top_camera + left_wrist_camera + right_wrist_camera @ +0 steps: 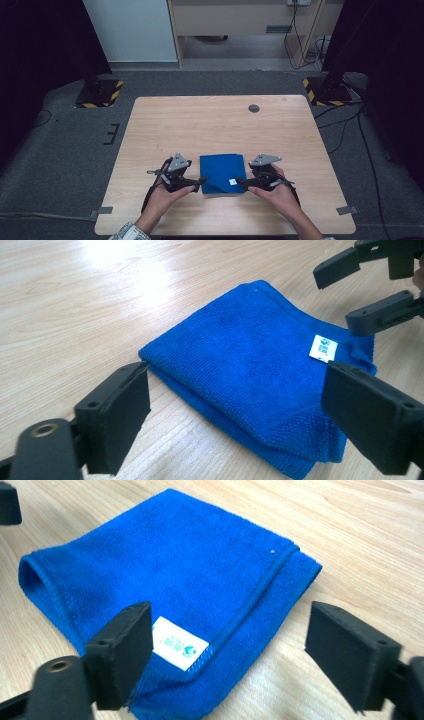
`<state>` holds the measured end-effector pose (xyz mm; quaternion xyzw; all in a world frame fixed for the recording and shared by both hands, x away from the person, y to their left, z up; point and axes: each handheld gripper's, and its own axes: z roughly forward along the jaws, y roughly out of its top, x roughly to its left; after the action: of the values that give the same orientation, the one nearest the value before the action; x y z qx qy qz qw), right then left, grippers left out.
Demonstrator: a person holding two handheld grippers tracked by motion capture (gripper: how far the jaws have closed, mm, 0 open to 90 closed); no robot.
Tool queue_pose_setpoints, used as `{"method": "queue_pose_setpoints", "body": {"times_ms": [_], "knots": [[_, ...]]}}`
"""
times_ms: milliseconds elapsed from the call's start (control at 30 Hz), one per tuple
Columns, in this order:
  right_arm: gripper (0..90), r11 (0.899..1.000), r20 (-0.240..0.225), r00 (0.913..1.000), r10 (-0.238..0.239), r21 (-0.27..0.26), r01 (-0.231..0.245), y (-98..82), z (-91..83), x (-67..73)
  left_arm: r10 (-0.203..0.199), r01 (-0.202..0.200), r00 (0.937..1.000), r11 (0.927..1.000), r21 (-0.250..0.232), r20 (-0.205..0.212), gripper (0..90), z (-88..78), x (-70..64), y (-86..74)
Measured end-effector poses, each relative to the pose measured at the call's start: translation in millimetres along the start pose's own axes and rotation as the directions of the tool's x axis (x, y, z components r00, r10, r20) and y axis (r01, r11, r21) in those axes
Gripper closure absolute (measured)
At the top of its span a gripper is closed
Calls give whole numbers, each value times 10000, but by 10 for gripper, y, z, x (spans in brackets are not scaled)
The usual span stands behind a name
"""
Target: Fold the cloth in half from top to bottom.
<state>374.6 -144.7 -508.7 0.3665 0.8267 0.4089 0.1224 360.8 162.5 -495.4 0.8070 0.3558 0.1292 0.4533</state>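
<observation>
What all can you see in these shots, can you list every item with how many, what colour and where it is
cloth: one, blue, folded flat on the near middle of the table, between the two grippers
label: one, white, sewn at a near corner of the cloth
table: one, light wood, centre of the high view
round plug: one, grey, set in the tabletop near the far edge
stand bases: two, black with yellow stripes, on the floor by the table's far corners
tape pieces: two, grey, at the table's near corners
left gripper: one, black, jaws open, at the cloth's left edge
right gripper: one, black, jaws open, at the cloth's right edge
hands: two, holding the grippers
</observation>
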Motion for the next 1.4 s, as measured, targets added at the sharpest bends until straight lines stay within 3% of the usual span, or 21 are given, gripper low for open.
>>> {"method": "queue_pose_setpoints", "body": {"times_ms": [367, 1000, 1400], "knots": [[92, 9990, 194, 9998, -65, -431, 74, 131, -57, -32, 13, -13, 10000, 10000, 50, -72, 66, -31, 35, 14], [87, 9954, 918, 9940, 586, -810, -512, 43, -349, -377, -425, 443, 9978, 9984, 346, -515, 59, -126, 248, -57], [86, 9898, 1374, 9848, 1066, -1089, -919, -53, -552, -593, -620, 675, 9944, 9957, 628, -857, 57, -223, 442, -139]]}}
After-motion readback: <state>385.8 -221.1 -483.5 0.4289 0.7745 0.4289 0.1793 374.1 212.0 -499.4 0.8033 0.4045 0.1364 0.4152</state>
